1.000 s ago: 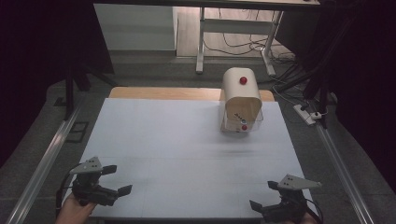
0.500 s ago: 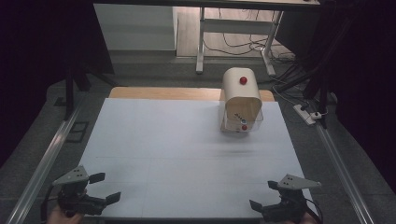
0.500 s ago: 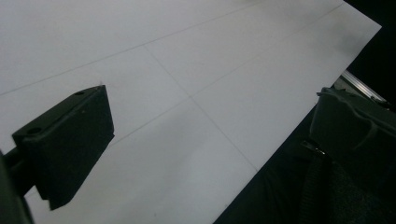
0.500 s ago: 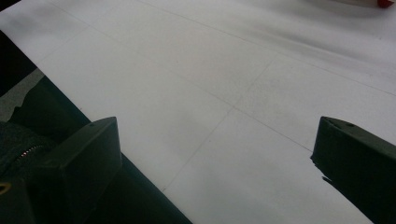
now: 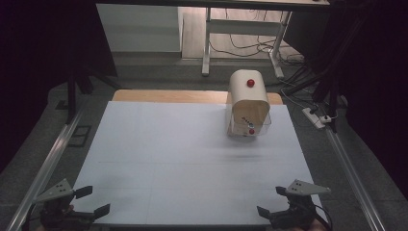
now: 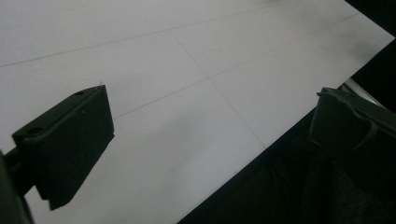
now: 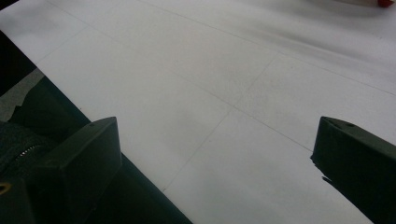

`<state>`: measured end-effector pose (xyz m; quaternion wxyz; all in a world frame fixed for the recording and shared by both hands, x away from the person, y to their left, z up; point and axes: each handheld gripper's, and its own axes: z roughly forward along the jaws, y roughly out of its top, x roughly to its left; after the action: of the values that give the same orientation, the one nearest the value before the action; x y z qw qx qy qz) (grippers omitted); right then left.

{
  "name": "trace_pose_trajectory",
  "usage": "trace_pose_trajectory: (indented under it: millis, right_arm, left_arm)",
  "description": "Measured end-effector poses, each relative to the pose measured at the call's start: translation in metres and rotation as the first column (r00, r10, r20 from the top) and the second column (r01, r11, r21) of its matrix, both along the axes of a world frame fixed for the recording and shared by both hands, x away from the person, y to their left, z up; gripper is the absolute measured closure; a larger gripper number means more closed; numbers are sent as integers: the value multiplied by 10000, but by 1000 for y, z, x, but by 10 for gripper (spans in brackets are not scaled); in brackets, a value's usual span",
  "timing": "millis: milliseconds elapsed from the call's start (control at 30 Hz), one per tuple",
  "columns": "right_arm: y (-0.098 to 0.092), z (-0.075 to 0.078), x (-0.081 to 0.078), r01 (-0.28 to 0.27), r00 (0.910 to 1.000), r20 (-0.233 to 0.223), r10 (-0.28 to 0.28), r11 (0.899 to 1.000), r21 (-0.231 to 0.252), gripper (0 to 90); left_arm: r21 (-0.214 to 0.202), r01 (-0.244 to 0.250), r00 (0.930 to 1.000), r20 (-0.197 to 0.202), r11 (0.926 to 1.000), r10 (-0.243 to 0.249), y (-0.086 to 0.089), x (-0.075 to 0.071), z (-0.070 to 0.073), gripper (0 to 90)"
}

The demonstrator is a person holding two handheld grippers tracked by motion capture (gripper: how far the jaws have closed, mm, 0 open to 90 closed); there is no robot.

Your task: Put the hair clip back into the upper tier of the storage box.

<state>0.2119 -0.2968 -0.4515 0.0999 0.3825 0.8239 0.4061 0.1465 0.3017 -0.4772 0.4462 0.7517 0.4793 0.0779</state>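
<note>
Down at the near edge, the left gripper (image 5: 91, 201) sits over the near-left corner of the table (image 5: 159, 159), jaws spread wide and holding nothing; in the left gripper view the same wide gap (image 6: 205, 154) frames bare white surface and the dark drop past the table's edge. Over at the near-right corner the right gripper (image 5: 272, 201) matches it, jaws wide apart and empty, and the right gripper view (image 7: 215, 168) looks out across plain white sheet crossed by faint lines. Between them and the far side, open table. Then, well apart from both grippers, far and right of centre, stands the box (image 5: 248, 103): a cream, round-topped thing, upright, with a red knob (image 5: 250, 83) on top and a second red button (image 5: 251, 131) low on its near face, where a clear panel seems to sit, though that is too small to be sure of. It looks stiff and hard-shelled, probably light, and its smooth curved top would likely slip between jaws. The better bet seems to be the flat side walls, or the top knob if only a lid has to move.
</note>
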Motion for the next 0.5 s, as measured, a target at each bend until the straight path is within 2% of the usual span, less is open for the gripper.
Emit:
trace_pose_trajectory:
  millis: [167, 500]
  right_arm:
    - [0, 0, 0, 8, 10000, -12, -8, 10000, -13, 11]
    - [0, 0, 0, 27, 10000, -13, -27, 10000, -17, 11]
  left_arm:
    - [185, -240, 9997, -18, 9995, 240, 5, -6, -1, 0]
    - [226, -730, 9973, 101, 9971, 727, 14, -19, 0, 0]
